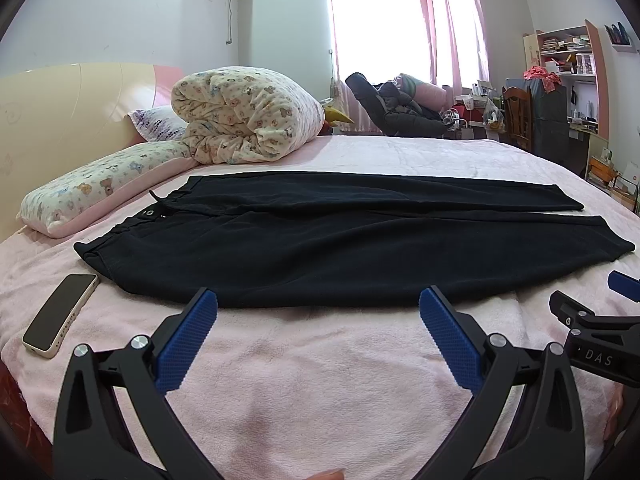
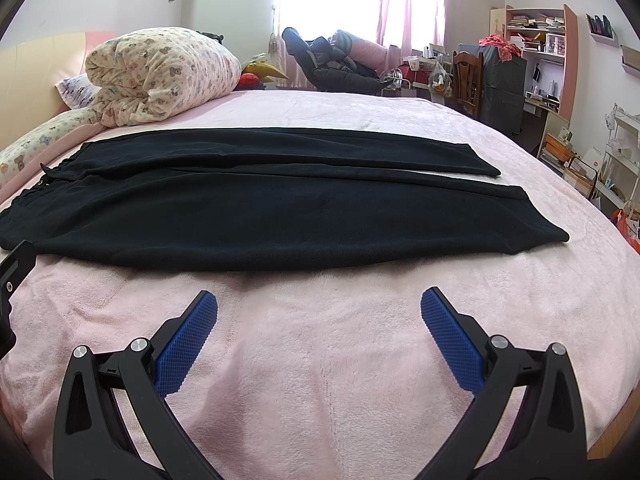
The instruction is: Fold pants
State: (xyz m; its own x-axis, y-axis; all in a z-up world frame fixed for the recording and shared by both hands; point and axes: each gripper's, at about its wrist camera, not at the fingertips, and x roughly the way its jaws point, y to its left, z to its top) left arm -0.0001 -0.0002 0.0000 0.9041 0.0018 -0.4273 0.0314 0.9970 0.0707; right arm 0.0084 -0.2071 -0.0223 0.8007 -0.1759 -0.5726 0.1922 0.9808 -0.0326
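Left gripper (image 1: 318, 304): nearest the lens, jaws spread wide with nothing between them, tips hanging just short of the near edge of the pants.
Right gripper (image 2: 319, 304): same story, jaws wide apart and empty, over bare blanket a little back from the cloth.
Pants (image 1: 340, 240): black, laid flat across the pink blanket (image 1: 320, 380), waistband toward the pillows on the left, both cuffs out to the right, the two legs side by side with a thin seam of a gap between them.
Stage: looks like the very start, no fold made yet.
Risk, thin grab: the cloth lies flat against fluffy fleece, so a pinch could catch the blanket along with the pants, or only the top layer, and the leg would peel open as it lifts.
Risk, uneven lift: if the two grippers take hold at unequal spots, the near leg could land crooked over the far one.
Risk, phone (image 1: 60, 314): it lies on the blanket just beside the waistband corner; a swing of the left gripper or a tug on the fleece might nudge it toward the bed edge.
Pillow (image 1: 92, 196) and rolled quilt (image 1: 248, 114): near the waistband, a fold carried too far could bump them.
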